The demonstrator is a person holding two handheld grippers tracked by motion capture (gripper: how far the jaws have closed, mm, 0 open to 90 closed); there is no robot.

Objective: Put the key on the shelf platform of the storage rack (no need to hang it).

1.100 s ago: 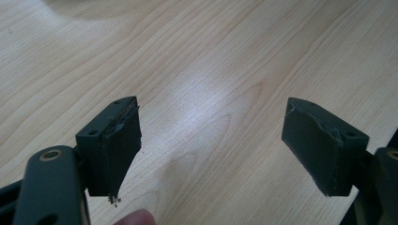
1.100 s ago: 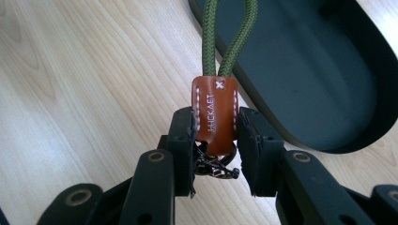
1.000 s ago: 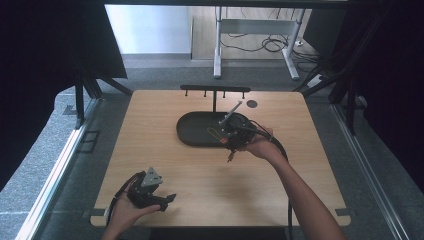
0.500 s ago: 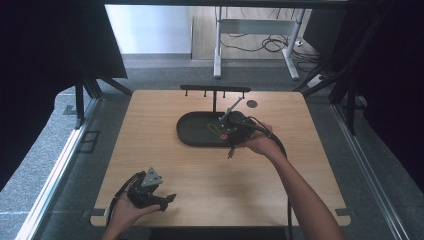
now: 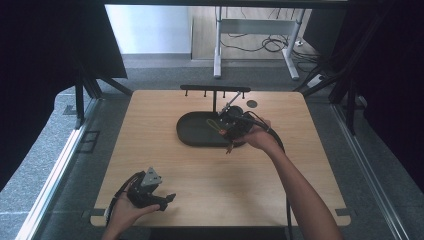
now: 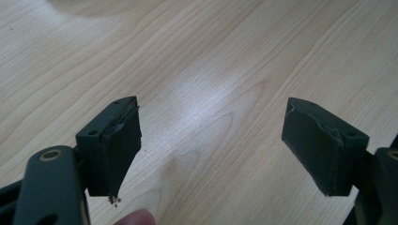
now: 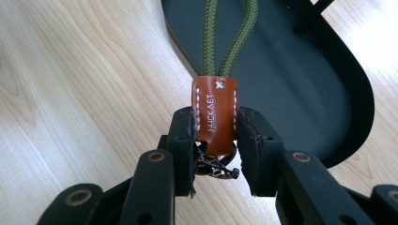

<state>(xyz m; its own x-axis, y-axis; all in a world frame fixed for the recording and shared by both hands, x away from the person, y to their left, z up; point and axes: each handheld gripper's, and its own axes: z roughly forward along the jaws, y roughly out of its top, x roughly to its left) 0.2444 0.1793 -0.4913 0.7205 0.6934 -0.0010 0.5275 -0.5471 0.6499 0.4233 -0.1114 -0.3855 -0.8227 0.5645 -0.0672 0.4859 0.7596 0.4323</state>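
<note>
My right gripper (image 7: 217, 133) is shut on a brown leather key fob (image 7: 216, 112). The fob's green cord loop (image 7: 230, 33) reaches forward over the black oval tray (image 7: 309, 89), and a dark metal ring (image 7: 213, 168) hangs under the tab between the jaws. In the high view the right gripper (image 5: 225, 127) is over the right end of the tray (image 5: 192, 134), with the fob's green cord (image 5: 214, 125) at its tip. My left gripper (image 5: 166, 199) rests in a hand near the table's front left. Its jaws are open (image 6: 211, 145) over bare wood, nothing between them.
A black bar stand with small hooks (image 5: 215, 90) rises behind the tray. A small dark disc (image 5: 252, 104) lies on the table to the stand's right. Light wood stretches between the tray and the left gripper. The right gripper's cable (image 5: 280, 150) trails along the forearm.
The right hand with the fob has shifted only slightly at the tray's right end. The left gripper has kept still.
</note>
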